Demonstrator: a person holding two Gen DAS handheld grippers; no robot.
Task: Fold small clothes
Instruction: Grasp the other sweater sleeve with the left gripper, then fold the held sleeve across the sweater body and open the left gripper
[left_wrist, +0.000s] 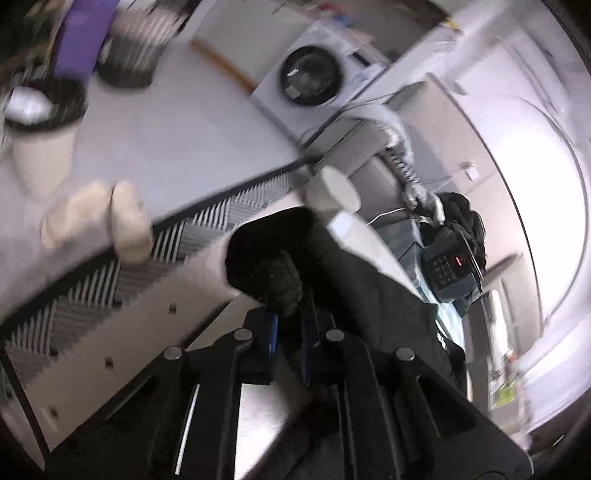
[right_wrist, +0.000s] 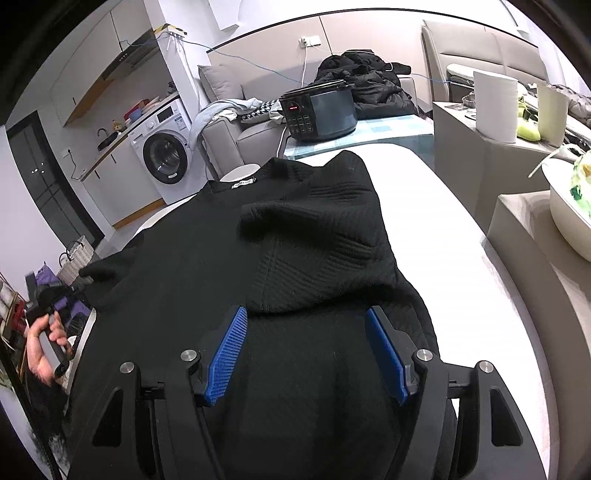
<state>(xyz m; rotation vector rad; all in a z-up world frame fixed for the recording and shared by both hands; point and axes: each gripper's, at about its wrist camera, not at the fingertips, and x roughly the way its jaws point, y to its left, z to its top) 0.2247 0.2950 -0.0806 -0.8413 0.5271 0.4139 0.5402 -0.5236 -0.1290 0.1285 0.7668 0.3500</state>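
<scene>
- Right gripper (right_wrist: 306, 354): its blue-padded jaws are spread wide and hold nothing. It hovers just above the near hem area of a black ribbed sweater (right_wrist: 229, 266).
- Left gripper (left_wrist: 286, 332): its blue pads are pinched together on a bunched end of that dark knit, probably a sleeve cuff. This view is tilted and blurred.
- The sweater lies flat on a white table (right_wrist: 436, 229), directly ahead of the right gripper.
- Its long axis runs away from the camera, hem near, collar label (right_wrist: 243, 182) far.
- One sleeve (right_wrist: 317, 236) is already folded across the chest.
- The other sleeve trails left off the table edge, nearer the left hand (right_wrist: 46, 350), so judging by this the left arm would make that fold.
- Beyond the table stand a dark electric cooker (right_wrist: 319, 110) and a washing machine (right_wrist: 162, 153).
</scene>
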